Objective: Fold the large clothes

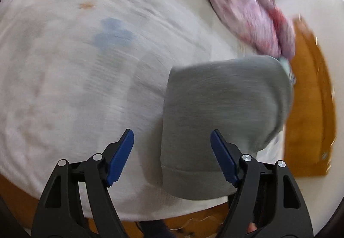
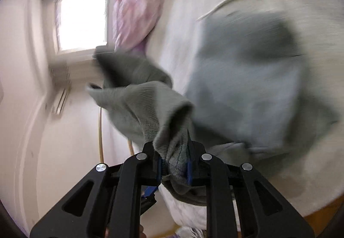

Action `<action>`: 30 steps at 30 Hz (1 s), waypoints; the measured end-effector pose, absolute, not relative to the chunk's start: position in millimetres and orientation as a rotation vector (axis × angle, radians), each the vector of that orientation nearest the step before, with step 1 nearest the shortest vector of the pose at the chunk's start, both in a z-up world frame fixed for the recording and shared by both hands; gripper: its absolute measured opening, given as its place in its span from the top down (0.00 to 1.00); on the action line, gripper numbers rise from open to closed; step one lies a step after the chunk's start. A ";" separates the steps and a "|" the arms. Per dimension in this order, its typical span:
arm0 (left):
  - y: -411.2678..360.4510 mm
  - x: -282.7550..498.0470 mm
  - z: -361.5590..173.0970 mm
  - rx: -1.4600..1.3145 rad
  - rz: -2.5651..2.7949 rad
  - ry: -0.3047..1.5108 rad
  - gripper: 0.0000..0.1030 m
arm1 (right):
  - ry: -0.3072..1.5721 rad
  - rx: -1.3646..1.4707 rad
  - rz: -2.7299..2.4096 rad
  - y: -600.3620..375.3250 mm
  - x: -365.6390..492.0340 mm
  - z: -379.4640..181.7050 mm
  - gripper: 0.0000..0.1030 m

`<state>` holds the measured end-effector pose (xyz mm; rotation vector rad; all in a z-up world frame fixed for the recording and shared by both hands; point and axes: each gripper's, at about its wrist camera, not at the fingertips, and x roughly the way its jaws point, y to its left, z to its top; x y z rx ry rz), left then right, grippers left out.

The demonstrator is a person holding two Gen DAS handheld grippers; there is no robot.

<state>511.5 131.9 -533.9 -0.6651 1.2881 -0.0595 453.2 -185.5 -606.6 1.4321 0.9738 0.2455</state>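
A grey knit garment lies on a white bed sheet, its ribbed hem toward me. My left gripper is open and empty, its blue-padded fingers standing on either side of the garment's left edge, just above it. In the right wrist view my right gripper is shut on a bunched fold of the same grey garment and holds that part lifted, while the rest drapes onto the bed. Both views are motion-blurred.
A pink and purple patterned cloth is heaped at the far side of the bed; it also shows in the right wrist view. An orange-brown wooden floor area lies right of the bed. A window and white wall are behind.
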 end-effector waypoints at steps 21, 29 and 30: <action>55.9 515.3 -576.5 -0.709 -0.123 1.299 0.17 | 1.219 1.112 0.109 -269.5 478.5 -634.6 0.38; 42.6 538.2 -638.3 -0.601 -0.120 1.477 0.04 | 1.375 1.256 0.152 -249.5 504.1 -693.6 0.22; 43.9 541.4 -642.3 -0.613 -0.123 1.483 0.04 | 1.380 1.260 0.163 -248.9 506.7 -694.9 0.21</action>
